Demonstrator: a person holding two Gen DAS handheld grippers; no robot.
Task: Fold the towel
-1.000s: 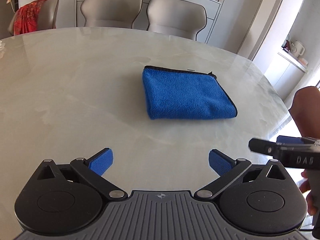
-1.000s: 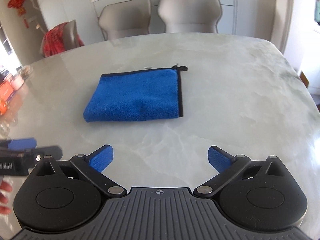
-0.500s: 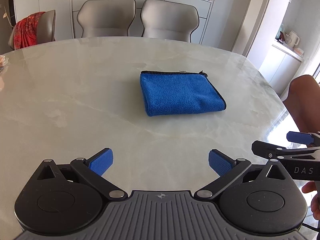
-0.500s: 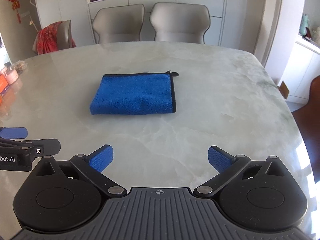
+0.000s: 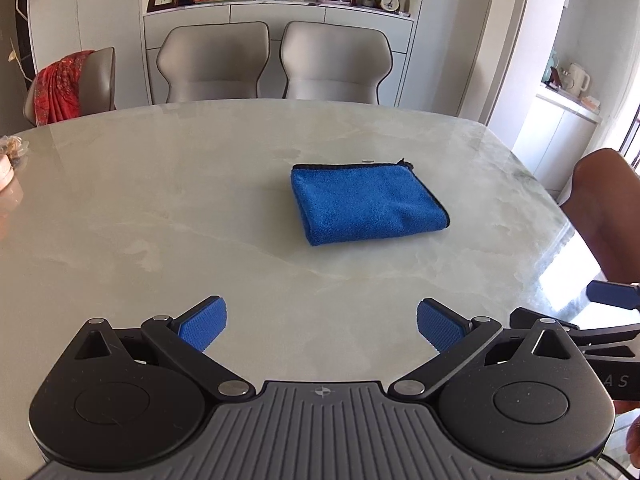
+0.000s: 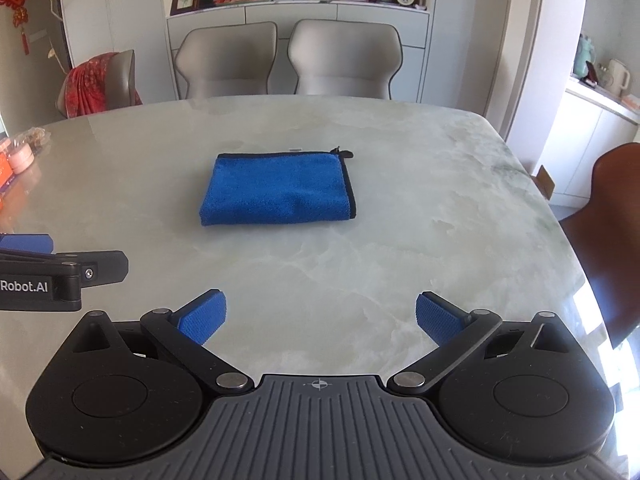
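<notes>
A blue towel with black trim lies folded into a small flat rectangle on the marble table. In the right wrist view the same towel sits centre-left, its trimmed edge on the right. My left gripper is open and empty, well back from the towel near the table's front. My right gripper is likewise open with nothing between its blue pads. Each gripper shows at the edge of the other's view: the left gripper, the right gripper.
Two grey chairs stand behind the table's far edge, and a third chair with red cloth at far left. Small jars sit on the left table edge. A brown chair stands at the right.
Both grippers have pulled back and tilted up, so the towel looks smaller and farther away. The towel itself has not moved, and both grippers stay open.
</notes>
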